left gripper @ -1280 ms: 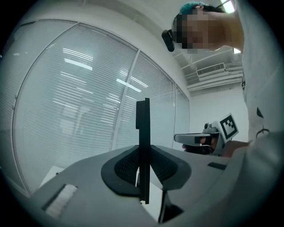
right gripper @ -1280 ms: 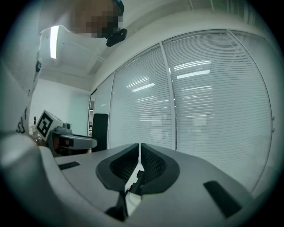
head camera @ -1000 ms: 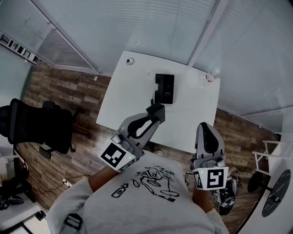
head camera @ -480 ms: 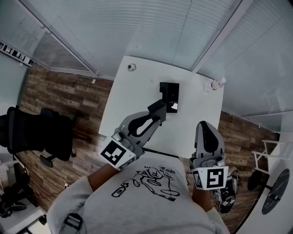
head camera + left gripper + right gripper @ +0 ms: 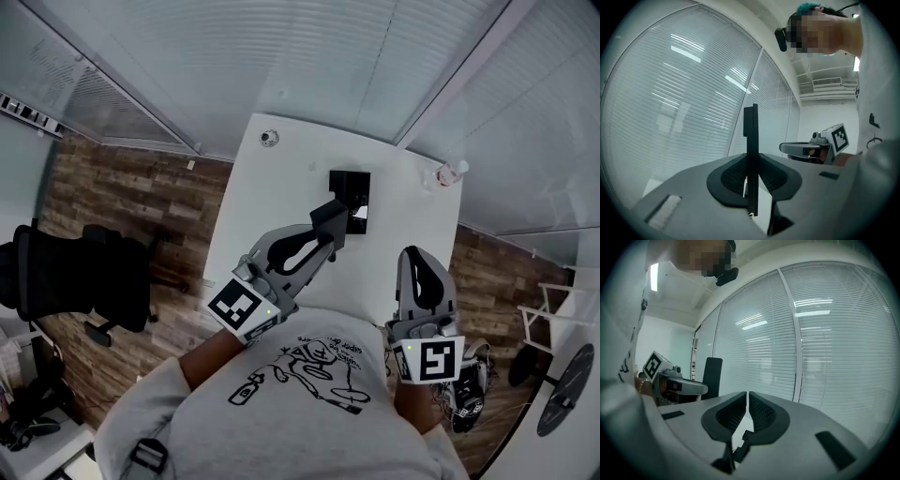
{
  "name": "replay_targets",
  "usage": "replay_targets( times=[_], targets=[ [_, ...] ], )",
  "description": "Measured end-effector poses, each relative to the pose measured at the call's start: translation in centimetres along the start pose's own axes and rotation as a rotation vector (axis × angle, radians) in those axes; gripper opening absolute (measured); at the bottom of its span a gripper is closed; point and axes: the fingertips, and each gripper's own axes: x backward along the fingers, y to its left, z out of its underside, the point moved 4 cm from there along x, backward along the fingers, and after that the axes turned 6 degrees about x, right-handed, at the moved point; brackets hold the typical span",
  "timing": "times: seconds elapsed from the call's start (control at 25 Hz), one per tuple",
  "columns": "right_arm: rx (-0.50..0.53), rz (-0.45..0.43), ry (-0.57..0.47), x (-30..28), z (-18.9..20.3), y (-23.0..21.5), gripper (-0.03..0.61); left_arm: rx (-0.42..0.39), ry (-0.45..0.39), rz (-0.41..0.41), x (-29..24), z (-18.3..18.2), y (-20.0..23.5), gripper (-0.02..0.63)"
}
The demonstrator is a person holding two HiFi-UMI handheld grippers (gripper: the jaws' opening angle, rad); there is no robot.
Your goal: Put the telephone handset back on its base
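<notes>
A black telephone base (image 5: 351,187) lies on the white table (image 5: 267,220), with a white patch at its near right corner. My left gripper (image 5: 328,232) reaches over the table and is shut on the black handset (image 5: 334,222), which hangs at the base's near edge. In the left gripper view the handset (image 5: 750,140) stands edge-on as a thin upright bar, clamped between the jaws (image 5: 751,187). My right gripper (image 5: 413,258) hangs near the table's front right edge, with its jaws (image 5: 747,414) closed and nothing between them. The right gripper view also catches the handset (image 5: 711,376).
A small round object (image 5: 270,138) sits at the table's far left corner and a small bottle (image 5: 450,172) at its far right corner. Glass walls with blinds stand behind the table. A black office chair (image 5: 66,272) is on the wooden floor at left.
My left gripper has carried the handset forward, from short of the base to its near edge. The right gripper has stayed in about the same place.
</notes>
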Motion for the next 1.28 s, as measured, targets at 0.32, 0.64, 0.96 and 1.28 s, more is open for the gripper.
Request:
replay_targets(
  times=[0.32,0.64,0.96,1.28],
  targets=[
    [-0.069,-0.177,0.096,-1.8,5.4,2.6,0.015,0.032,0.042,0.038,-1.7,1.2,0.8,0.068],
    [-0.150,-0.351,0.195,-4.0,11.1,6.4,0.081,0.108,0.063,0.067,-2.5,2.7,2.1,0.067],
    [-0.080,-0.437,0.325,-5.8,16.1,8.7,0.117,0.182,0.097,0.091,-3.5,4.7,3.1,0.067],
    [-0.108,-0.473,0.410,-5.5,20.5,9.6,0.053,0.316,0.161,0.143,-4.6,8.1,4.2,0.067]
  ],
)
